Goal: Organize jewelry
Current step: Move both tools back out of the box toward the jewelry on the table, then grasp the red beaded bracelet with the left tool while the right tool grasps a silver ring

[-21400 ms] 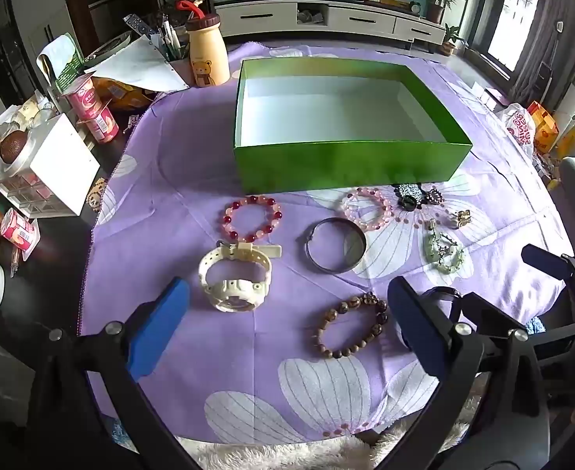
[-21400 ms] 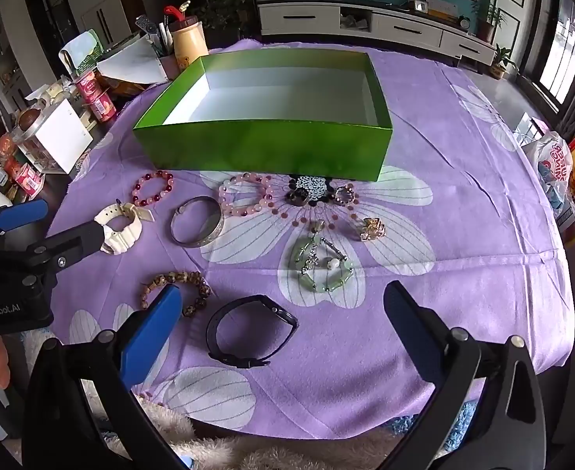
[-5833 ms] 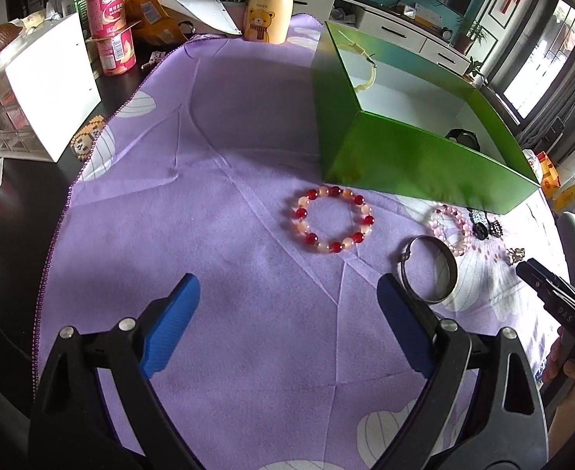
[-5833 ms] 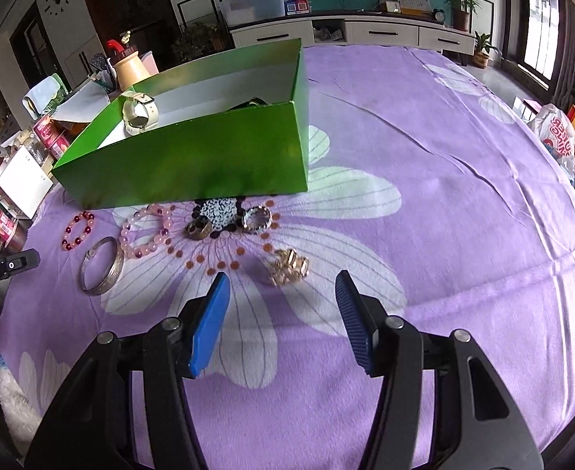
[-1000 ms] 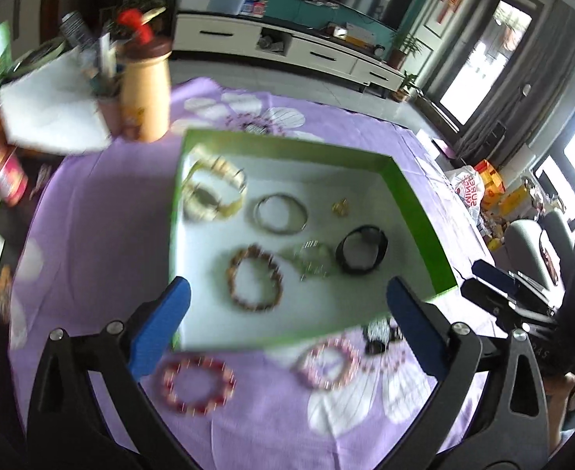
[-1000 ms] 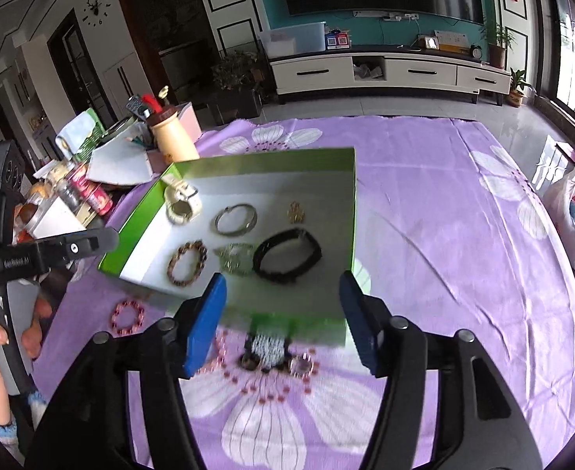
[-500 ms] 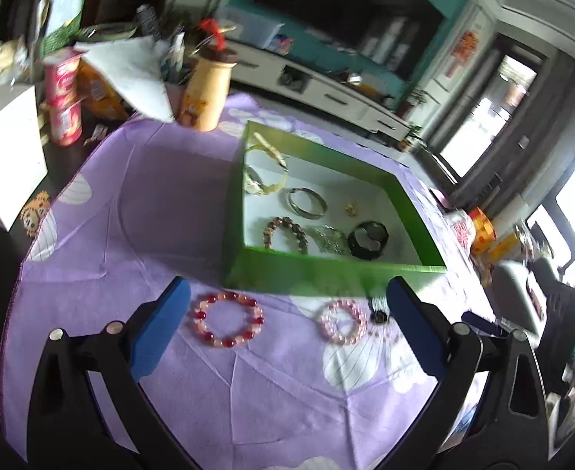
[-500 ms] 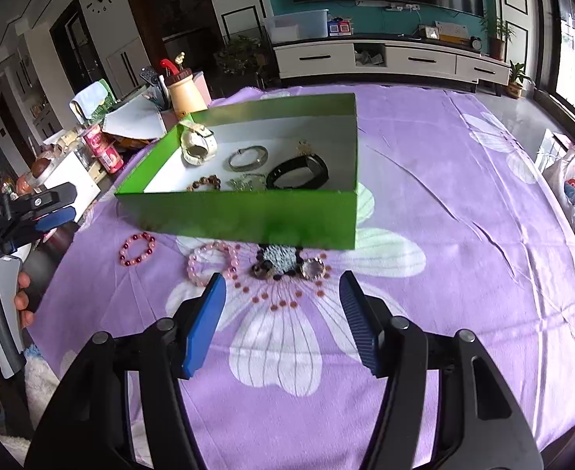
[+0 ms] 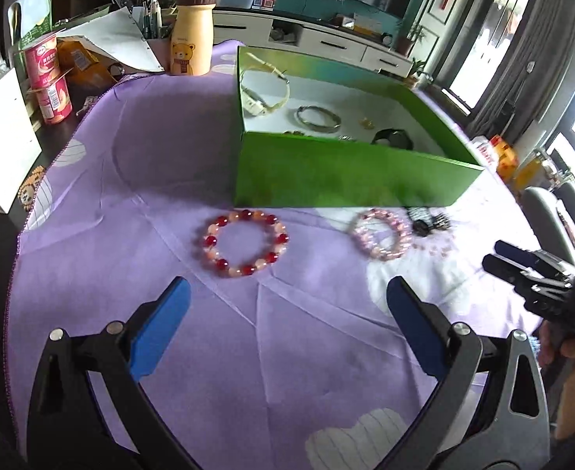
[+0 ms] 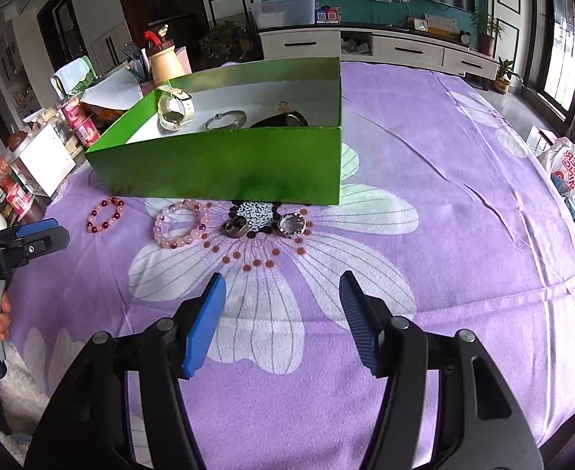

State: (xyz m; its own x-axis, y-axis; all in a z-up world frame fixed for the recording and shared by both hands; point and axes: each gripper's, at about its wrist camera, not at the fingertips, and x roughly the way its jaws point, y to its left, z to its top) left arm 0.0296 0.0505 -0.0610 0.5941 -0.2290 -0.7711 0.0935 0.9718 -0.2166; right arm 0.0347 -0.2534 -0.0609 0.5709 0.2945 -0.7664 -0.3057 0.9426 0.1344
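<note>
I hold the left gripper (image 9: 287, 329) low over the purple cloth of the tabletop (image 9: 131, 156), its fingers spread wide and empty. It faces the red-and-peach bead bracelet (image 9: 245, 243), which lies flat in the centre of the left view, so I judge this piece to be the next pick. The right gripper (image 10: 283, 313) has its fingers parted to a lesser width, holding nothing. It is aimed at the cluster in mid-frame of the right view: a pink bead bracelet (image 10: 181, 224), two rings (image 10: 236, 227) (image 10: 292, 224) and a black-and-white beaded piece (image 10: 255, 209), all just beside the near wall of the green box (image 10: 228, 160). The box already holds a cream watch (image 10: 174, 109), a silver bangle (image 10: 226, 118) and a black band (image 10: 283, 119); what else lies behind the wall I cannot tell. The loose bracelets are round, glossy and limp, and will likely sag when lifted.
</note>
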